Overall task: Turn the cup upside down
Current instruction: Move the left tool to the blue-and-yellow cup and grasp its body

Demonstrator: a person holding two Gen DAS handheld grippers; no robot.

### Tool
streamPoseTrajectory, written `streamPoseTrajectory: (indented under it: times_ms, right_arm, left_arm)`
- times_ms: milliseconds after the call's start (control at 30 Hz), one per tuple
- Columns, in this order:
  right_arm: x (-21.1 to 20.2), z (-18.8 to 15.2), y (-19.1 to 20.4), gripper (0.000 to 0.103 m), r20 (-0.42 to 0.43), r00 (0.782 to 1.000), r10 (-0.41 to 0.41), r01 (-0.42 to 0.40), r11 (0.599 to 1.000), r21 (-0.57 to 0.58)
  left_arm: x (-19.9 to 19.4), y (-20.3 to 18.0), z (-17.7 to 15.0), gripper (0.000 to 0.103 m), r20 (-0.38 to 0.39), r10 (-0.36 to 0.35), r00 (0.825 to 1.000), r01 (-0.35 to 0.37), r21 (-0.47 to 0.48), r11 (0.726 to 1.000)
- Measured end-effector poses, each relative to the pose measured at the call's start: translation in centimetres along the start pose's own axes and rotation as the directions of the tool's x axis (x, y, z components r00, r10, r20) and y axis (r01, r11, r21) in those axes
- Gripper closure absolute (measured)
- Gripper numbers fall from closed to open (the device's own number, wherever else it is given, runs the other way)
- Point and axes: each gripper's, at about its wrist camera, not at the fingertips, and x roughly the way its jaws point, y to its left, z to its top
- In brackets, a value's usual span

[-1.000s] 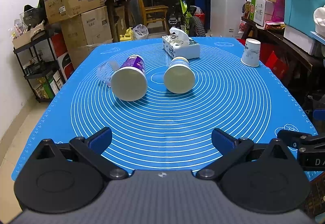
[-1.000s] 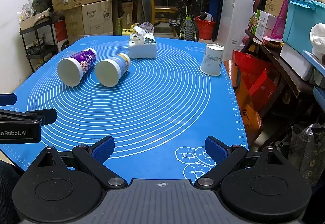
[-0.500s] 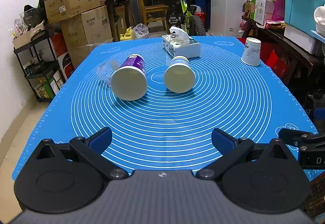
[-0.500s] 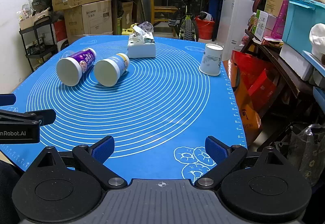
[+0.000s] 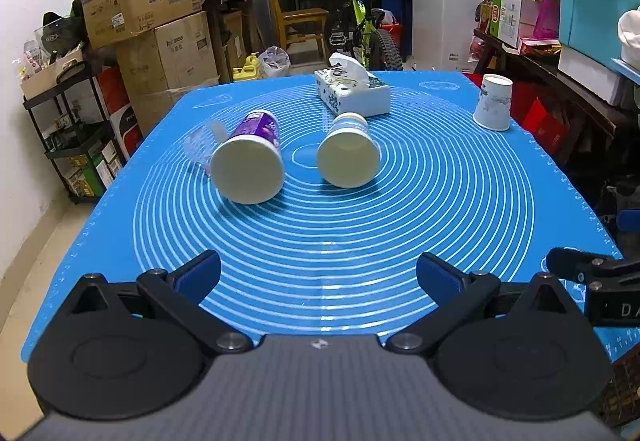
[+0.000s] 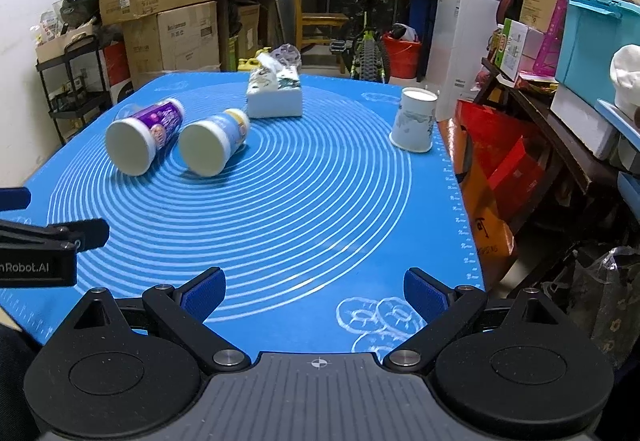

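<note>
1. A blue silicone mat printed with white concentric rings [image 5: 360, 233] covers the table.
2. The white paper cup with a blue pattern [image 6: 414, 119] stands mouth-down at the mat's far right edge.
3. Two cylindrical containers lie on their sides at centre-left: a purple-labelled one [image 5: 248, 161] and a pale blue one [image 5: 349, 151].
4. A white tissue box [image 5: 352, 91] sits beyond them.
5. The left gripper [image 5: 318, 275] and right gripper [image 6: 316, 291] hover wide apart over the near edge, holding nothing.
6. Stacked cardboard boxes [image 5: 152, 21] and a bicycle [image 6: 366, 41] crowd the far room.

Bare mat [image 6: 320, 209] before paper cup [image 6: 415, 121]
</note>
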Motion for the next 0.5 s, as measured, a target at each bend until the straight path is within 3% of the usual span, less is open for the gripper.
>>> streamPoseTrajectory:
  times_ms: [233,500]
  right_arm:
    - [1.6,2.7,-2.4,0.007,0.046,0.999,-0.027,0.025,0.999,0.045]
    - [6.0,6.2,-4.0,0.007,0.071,0.996,-0.047,0.044,0.998,0.048]
  left_arm:
    - [2.1,-1.1,2.4,0.0,0.031,-0.012,0.999,0.011,0.031,0.999]
    - [7.6,-2.6,6.0,0.0,0.043,-0.011,0.999,0.008,0.062,0.998]
